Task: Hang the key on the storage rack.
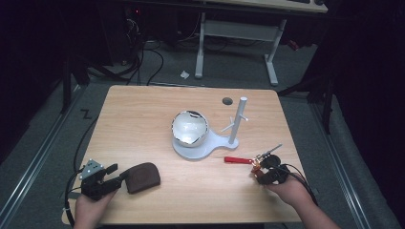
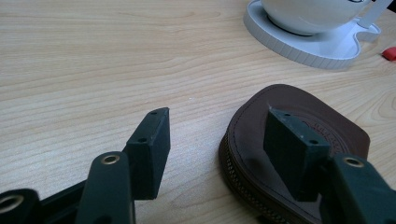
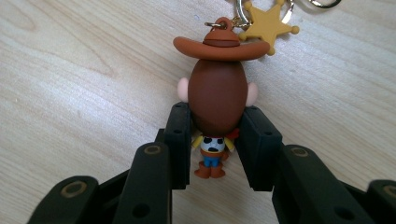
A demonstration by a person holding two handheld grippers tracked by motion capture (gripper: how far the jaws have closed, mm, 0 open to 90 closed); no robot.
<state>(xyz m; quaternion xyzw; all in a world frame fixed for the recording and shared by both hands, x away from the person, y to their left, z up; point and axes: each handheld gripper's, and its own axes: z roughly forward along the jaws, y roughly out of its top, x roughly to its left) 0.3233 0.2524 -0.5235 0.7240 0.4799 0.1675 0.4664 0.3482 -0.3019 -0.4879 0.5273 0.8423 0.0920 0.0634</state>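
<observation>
Cowboy keychain [image 3: 218, 100] sits btwn my right gripper [image 3: 218, 147] pads, head touching both; left gripper [image 2: 224, 140] wide open, one pad over pouch [image 2: 299, 135].

On the wooden table [image 1: 143, 114], a white stand [image 1: 200, 149] sits well ahead of the left gripper [image 1: 107, 177] and to its right, and a shiny round bowl [image 1: 189, 128] rests on its flat base. A white post [image 1: 237, 119] with short pegs rises from the stand's narrow end, ahead of the right gripper [image 1: 260, 168]. A small red strip [image 1: 237, 160] lies just beside that gripper.
</observation>
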